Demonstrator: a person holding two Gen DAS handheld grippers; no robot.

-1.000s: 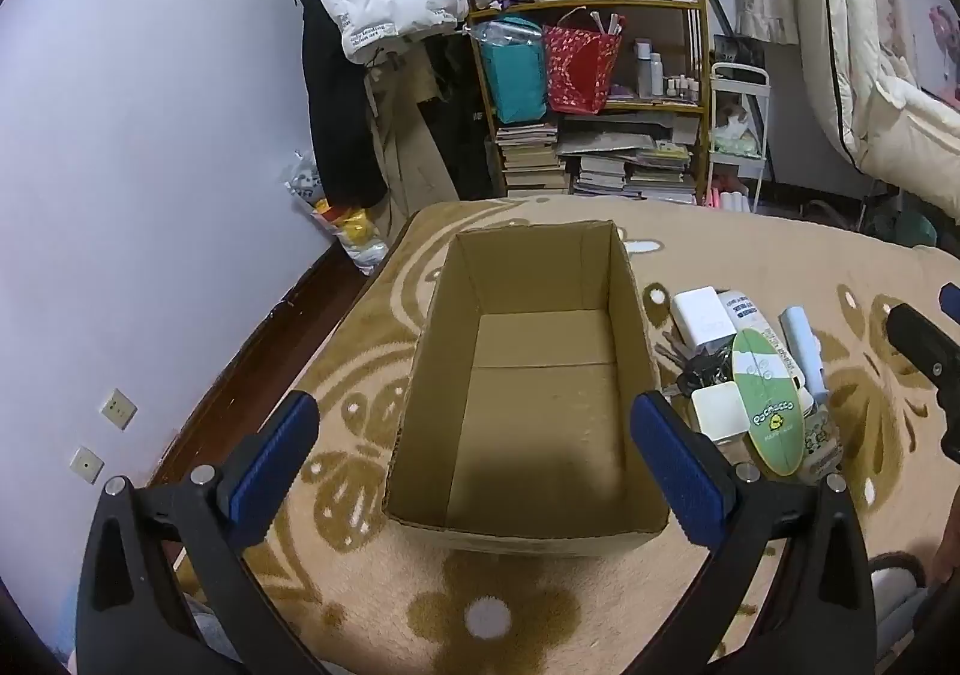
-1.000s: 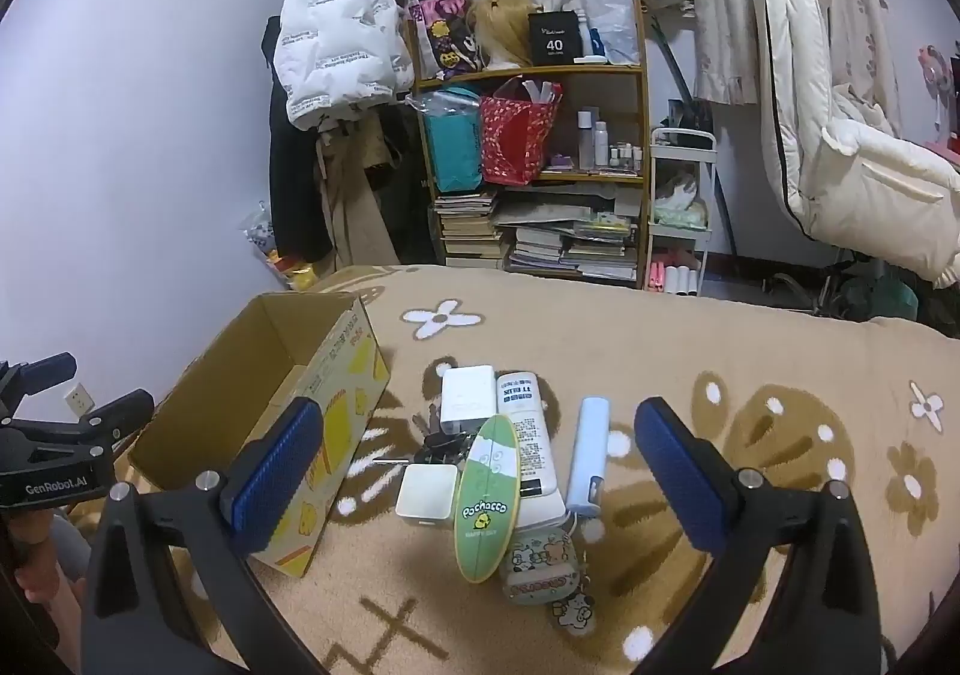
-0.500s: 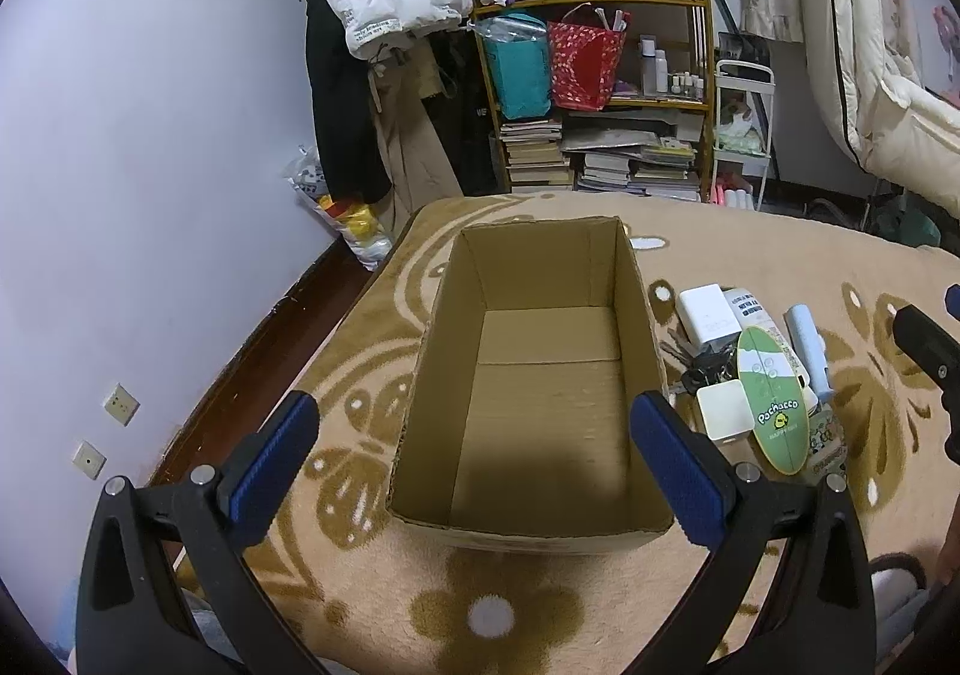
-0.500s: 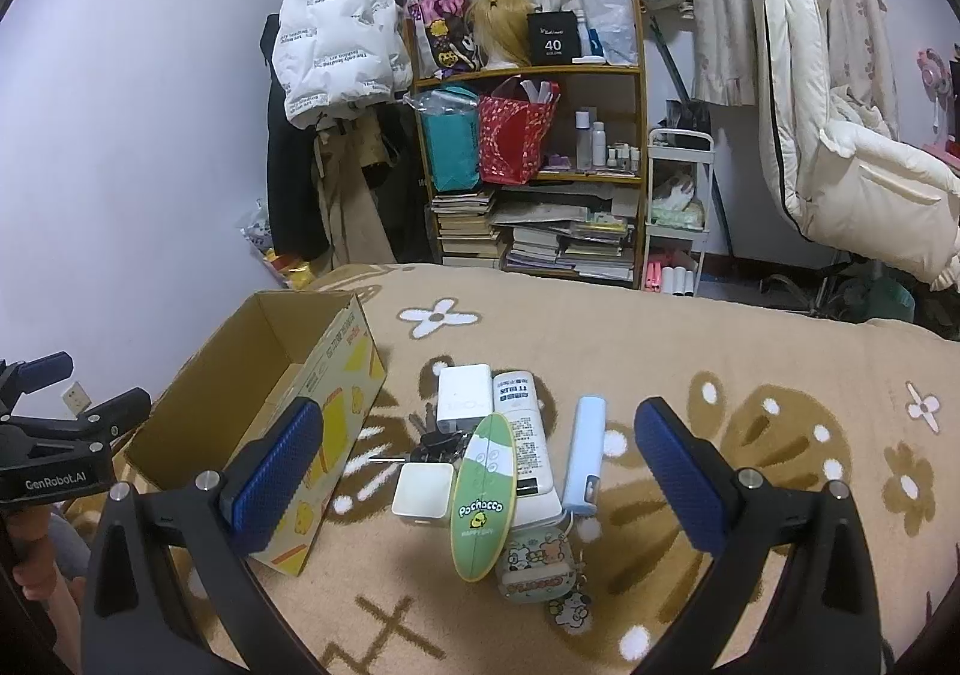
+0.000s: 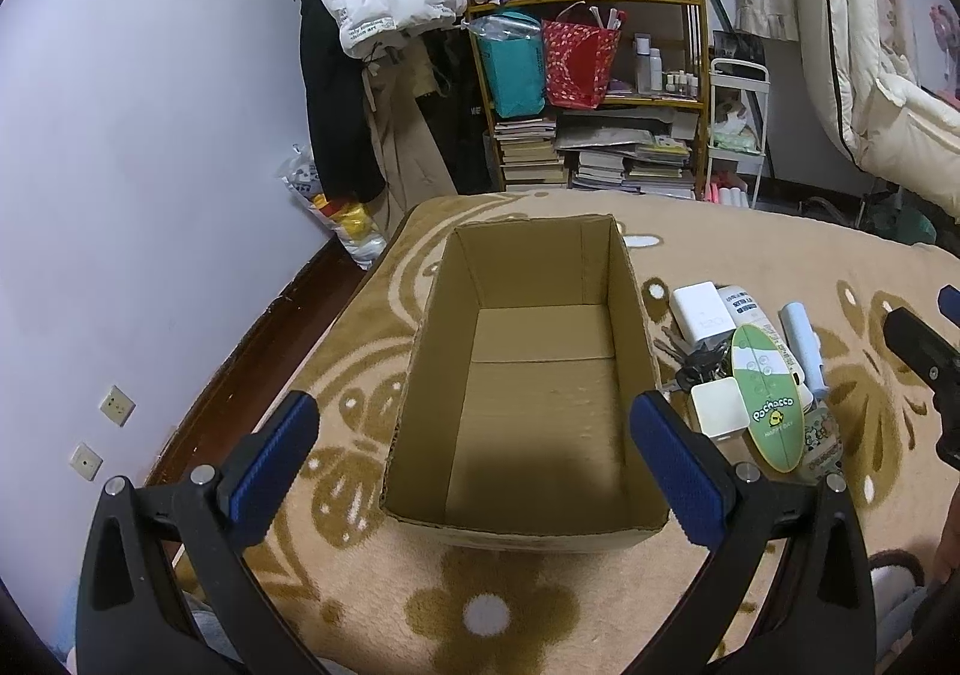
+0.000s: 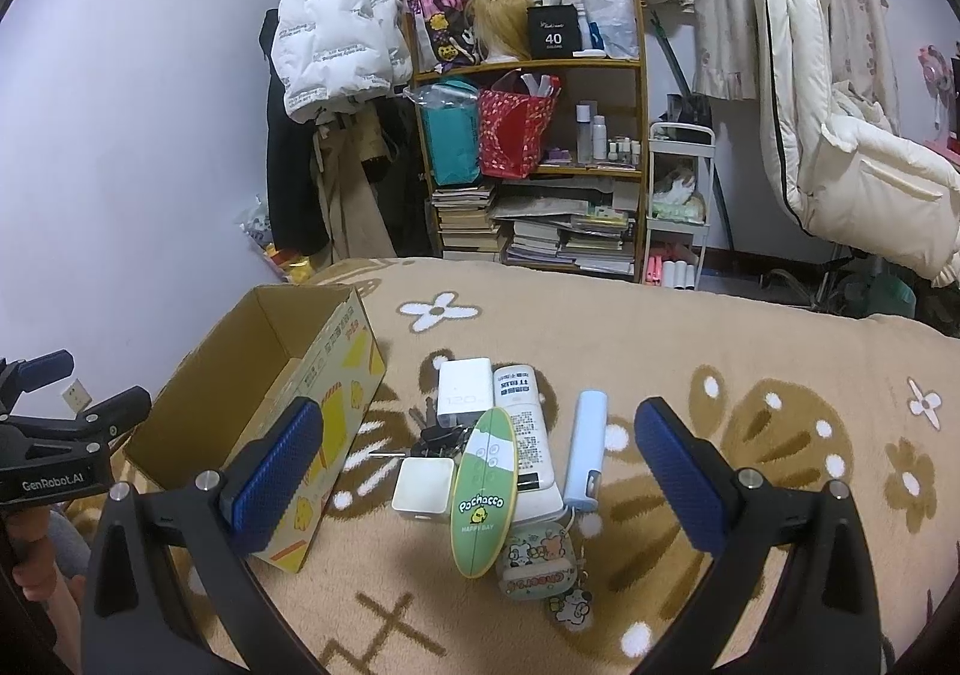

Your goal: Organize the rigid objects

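Both grippers, left gripper (image 5: 474, 435) and right gripper (image 6: 477, 447), hover with jaws spread wide, holding nothing. Lower centre, a green oval board (image 6: 485, 492) reads "Pochacco, Happy Day"; the cardboard box (image 6: 336, 369) sits left of it.

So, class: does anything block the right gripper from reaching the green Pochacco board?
Nothing visible does. The right gripper hangs open above the green Pochacco board, which lies on top of the pile, with only air between them.

Matt cardboard box (image 5: 528, 423), fleecy blanket (image 6: 750, 351)
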